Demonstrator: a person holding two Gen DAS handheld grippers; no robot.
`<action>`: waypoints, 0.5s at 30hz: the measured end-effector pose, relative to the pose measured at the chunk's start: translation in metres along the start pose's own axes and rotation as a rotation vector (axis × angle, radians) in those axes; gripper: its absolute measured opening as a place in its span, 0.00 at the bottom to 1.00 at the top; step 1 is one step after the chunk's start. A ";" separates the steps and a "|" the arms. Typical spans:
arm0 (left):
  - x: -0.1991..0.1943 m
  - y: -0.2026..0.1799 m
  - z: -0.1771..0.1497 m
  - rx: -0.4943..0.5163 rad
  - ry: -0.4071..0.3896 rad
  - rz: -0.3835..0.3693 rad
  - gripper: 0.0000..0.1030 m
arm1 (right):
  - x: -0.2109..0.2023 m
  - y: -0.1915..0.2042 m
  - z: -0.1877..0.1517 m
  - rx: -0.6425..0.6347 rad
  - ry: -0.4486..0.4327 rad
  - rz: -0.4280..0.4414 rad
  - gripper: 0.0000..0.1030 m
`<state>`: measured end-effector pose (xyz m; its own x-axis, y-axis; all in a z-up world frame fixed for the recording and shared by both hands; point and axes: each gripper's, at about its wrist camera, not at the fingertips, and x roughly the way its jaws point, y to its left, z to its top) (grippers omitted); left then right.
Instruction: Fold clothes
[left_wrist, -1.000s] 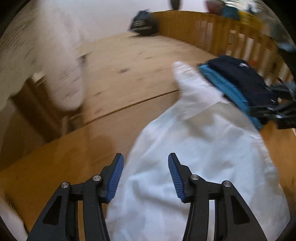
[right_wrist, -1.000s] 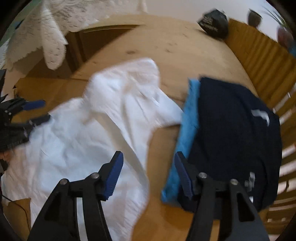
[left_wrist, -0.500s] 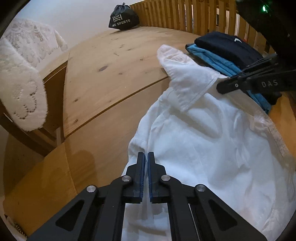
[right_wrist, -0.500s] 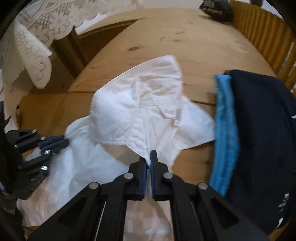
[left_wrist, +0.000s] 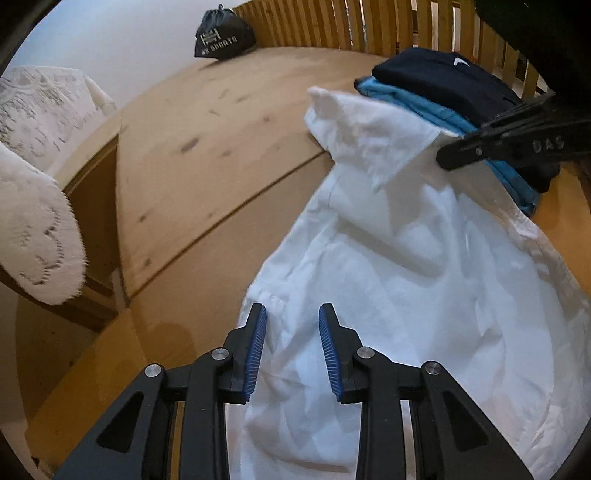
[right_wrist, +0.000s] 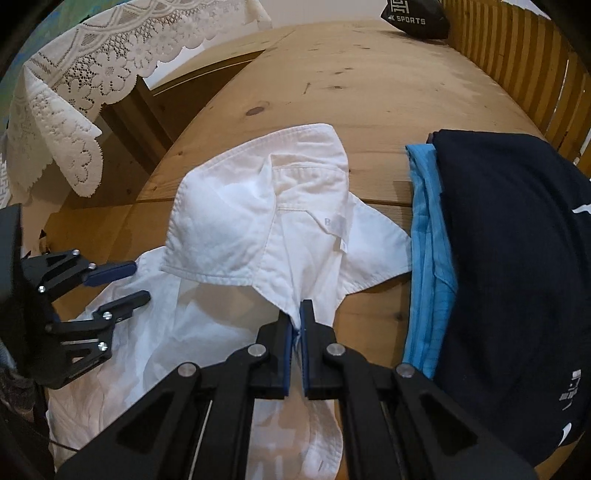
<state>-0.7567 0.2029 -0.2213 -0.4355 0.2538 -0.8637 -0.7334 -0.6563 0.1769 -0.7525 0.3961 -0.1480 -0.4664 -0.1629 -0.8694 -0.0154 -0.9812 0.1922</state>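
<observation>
On the table: a white shirt (right_wrist: 236, 236) lies spread across the wooden table (right_wrist: 354, 85), collar end toward the far side, body trailing back toward the near edge.
Shirt collar: one collar wing is flipped over and lies flat; a small label shows just inside the neck.
Right tongs (right_wrist: 294, 325): pinched tight on a fold of the white shirt just below the collar, cloth visibly caught between the blue pads.
Left tongs (left_wrist: 291, 343): the jaws are opening, part-way apart; the shirt's side edge lies under and between the blue pads, which do not press on it.
Left tongs from the other side: in the right wrist view they sit at the shirt's left edge (right_wrist: 118, 284), fingers apart, well away from the right tongs.
Folded pile: a dark navy garment (right_wrist: 517, 266) rests on top of a blue garment (right_wrist: 428, 243), both stacked at the right of the table; the shirt's corner comes just beside the blue one.
Far end of the table: a small dark drawstring bag (left_wrist: 223, 37) with white lettering sits near the wooden slatted railing (left_wrist: 332, 22).
Off to the left: a white lace cloth (right_wrist: 85, 85) hangs over another surface beside the table.
</observation>
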 end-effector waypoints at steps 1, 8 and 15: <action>0.003 -0.002 0.001 0.006 -0.001 -0.004 0.25 | 0.002 -0.002 0.001 0.003 0.001 0.001 0.04; -0.002 -0.007 -0.006 0.024 -0.025 0.013 0.01 | 0.005 -0.007 -0.001 0.022 0.000 0.006 0.04; -0.028 -0.009 -0.012 0.037 -0.096 0.093 0.01 | 0.002 -0.014 -0.003 0.043 -0.012 0.004 0.04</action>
<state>-0.7317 0.1932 -0.2048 -0.5489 0.2611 -0.7941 -0.7057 -0.6539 0.2728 -0.7503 0.4096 -0.1535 -0.4775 -0.1657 -0.8629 -0.0508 -0.9752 0.2154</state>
